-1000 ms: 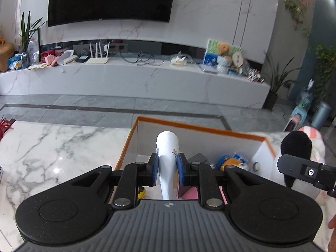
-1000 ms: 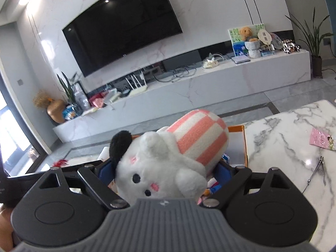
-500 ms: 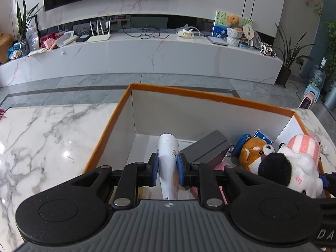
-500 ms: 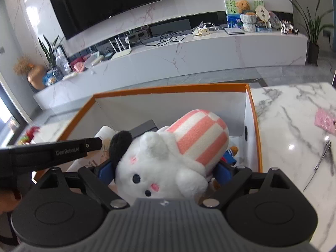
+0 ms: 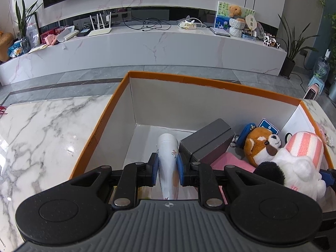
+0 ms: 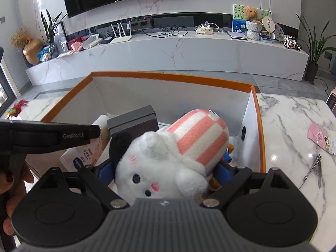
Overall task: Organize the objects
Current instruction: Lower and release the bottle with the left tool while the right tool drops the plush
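An orange-rimmed white box (image 5: 201, 80) (image 6: 168, 76) stands on the marble table. My left gripper (image 5: 167, 168) is shut on a white tube with a flower print (image 5: 168, 157), held down inside the box's left part. My right gripper (image 6: 166, 170) is shut on a white plush toy with a pink-striped back and a black ear (image 6: 168, 153) (image 5: 294, 163), low in the box's right part. In the box lie a dark grey case (image 5: 206, 142) (image 6: 134, 121), a brown plush animal (image 5: 261, 145), a blue pouch (image 5: 247, 129) and something pink (image 5: 229, 161).
The marble table (image 5: 42, 130) (image 6: 294, 130) extends on both sides of the box. To the right of the box lie a pink card (image 6: 321, 137) and metal nail clippers (image 6: 313, 166). Beyond the grey floor stands a long white TV console (image 5: 147, 44). A hand (image 6: 12, 178) holds the left gripper.
Both grippers have tilted down and sunk into the box with their loads over the second. In the last half second they hardly moved.
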`<action>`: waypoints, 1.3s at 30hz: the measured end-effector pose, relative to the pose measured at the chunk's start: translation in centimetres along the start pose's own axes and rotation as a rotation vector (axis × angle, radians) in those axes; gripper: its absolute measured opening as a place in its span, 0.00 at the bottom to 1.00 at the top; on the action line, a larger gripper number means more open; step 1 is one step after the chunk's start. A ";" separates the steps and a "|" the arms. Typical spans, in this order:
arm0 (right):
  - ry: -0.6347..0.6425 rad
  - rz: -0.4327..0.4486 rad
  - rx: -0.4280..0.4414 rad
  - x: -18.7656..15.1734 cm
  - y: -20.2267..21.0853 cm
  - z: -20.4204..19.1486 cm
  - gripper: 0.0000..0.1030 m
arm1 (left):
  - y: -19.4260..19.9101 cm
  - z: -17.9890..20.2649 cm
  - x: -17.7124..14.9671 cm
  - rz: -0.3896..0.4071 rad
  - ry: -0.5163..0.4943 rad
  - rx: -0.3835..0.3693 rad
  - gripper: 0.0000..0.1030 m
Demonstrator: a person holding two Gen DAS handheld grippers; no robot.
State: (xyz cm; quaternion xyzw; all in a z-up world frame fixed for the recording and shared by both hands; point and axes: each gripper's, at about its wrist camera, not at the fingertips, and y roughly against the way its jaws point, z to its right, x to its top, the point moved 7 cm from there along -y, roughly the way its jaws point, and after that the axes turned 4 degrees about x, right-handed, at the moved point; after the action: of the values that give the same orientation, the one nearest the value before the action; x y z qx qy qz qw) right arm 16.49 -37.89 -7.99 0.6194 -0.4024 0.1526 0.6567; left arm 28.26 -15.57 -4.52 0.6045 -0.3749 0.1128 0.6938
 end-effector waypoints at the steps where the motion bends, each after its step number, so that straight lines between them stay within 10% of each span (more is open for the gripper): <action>1: 0.012 -0.006 -0.005 -0.1 -0.1 -0.1 0.90 | -0.1 0.0 0.0 -0.003 -0.003 0.001 0.21; 33: 0.089 -0.020 -0.078 -0.4 -1.0 -0.4 0.93 | -1.2 0.3 -1.3 -0.065 -0.021 0.020 0.21; 39: 0.089 -0.017 -0.079 -0.4 -1.0 -0.3 0.94 | -0.8 0.0 -1.0 -0.038 -0.011 0.044 0.39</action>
State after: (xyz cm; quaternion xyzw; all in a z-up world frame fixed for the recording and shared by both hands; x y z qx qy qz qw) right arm 17.01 -37.65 -8.92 0.5890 -0.3733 0.1582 0.6991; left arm 28.11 -15.52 -5.79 0.6271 -0.3648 0.1044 0.6803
